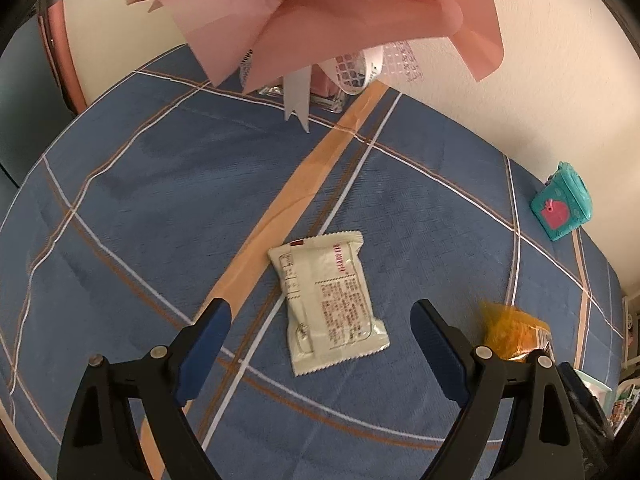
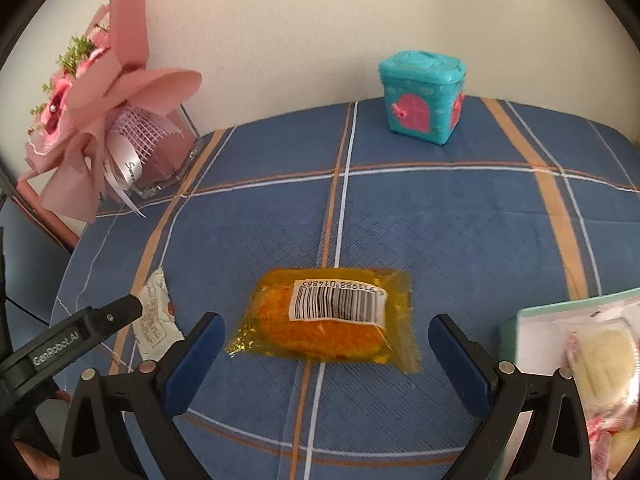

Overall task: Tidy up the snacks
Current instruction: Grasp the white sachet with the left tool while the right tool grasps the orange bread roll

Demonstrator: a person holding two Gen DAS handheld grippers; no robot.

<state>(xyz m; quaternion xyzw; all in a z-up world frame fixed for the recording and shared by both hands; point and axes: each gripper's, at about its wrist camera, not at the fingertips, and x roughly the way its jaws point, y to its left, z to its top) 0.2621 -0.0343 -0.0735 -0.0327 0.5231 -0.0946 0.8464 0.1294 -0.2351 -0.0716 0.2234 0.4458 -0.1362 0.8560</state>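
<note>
Under my left gripper [image 1: 320,320] a white snack packet [image 1: 328,300] lies flat on the blue plaid tablecloth [image 1: 160,200], just beside its wide orange stripe. It is face down: I see a red strip of characters along one edge, a block of small red print, and a boxed table near the top, all too small to read. My left jaws stand wide apart with the packet framed in the gap ahead of them, pads not touching it.

In front of my right gripper [image 2: 326,332] a yellow transparent packet [image 2: 328,316] with an orange snack inside lies on the same cloth. Its white barcode sticker faces up, printed upside down to me; the digits look like 6 911988 014863, though the first ones are unclear. My right jaws are also spread wide, the packet ahead of them and free of both pads.

In the right wrist view the left tool's black body reads "GenRobot.AI" and partly covers the white packet. At far right sits a pale green tray [image 2: 520,320] with wrapped snacks in it. Farther back stand a teal box with a pink door [image 2: 422,96] and a pink-wrapped bouquet [image 2: 100,120] with a ribbon bearing script I cannot read.
</note>
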